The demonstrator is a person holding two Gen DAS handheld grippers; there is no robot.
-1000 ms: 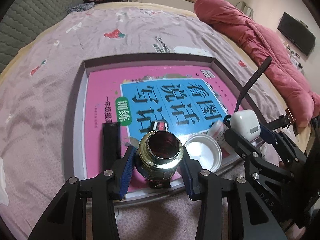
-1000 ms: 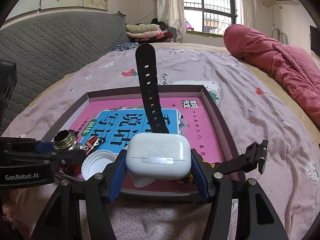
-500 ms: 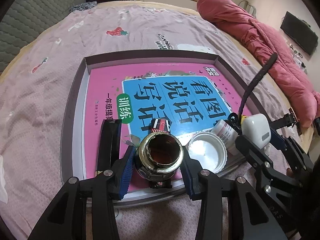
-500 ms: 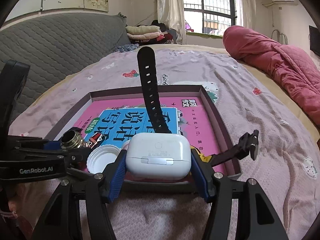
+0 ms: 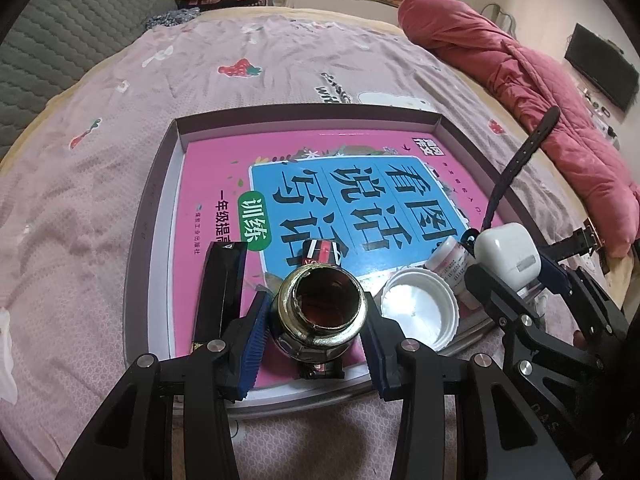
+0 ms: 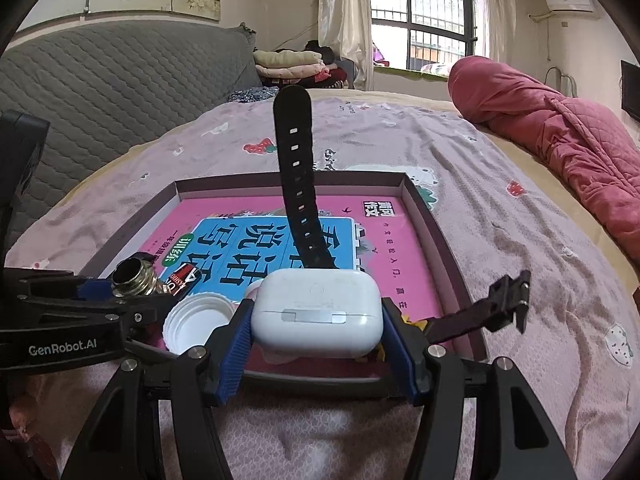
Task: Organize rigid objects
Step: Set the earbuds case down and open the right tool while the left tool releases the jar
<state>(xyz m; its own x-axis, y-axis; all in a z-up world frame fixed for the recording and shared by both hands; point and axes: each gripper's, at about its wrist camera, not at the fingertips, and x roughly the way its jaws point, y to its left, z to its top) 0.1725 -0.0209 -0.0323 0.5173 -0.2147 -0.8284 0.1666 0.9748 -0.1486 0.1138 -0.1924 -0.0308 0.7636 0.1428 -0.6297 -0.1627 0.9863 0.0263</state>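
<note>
Brass-coloured metal threaded fitting (image 5: 320,312) sits upright, open mouth up, at the near edge of the shallow purple-walled box tray (image 5: 160,184) — our left gripper (image 5: 316,340) clamps it. Our right gripper (image 6: 320,344) clamps the white earbud case (image 6: 316,304), long axis crosswise — black watch strap (image 6: 296,176) rising behind.

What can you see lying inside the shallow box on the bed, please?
A pink book covers its floor, bearing a white cap, a black case and a small bottle. Anything beneath the book is hidden.
</note>
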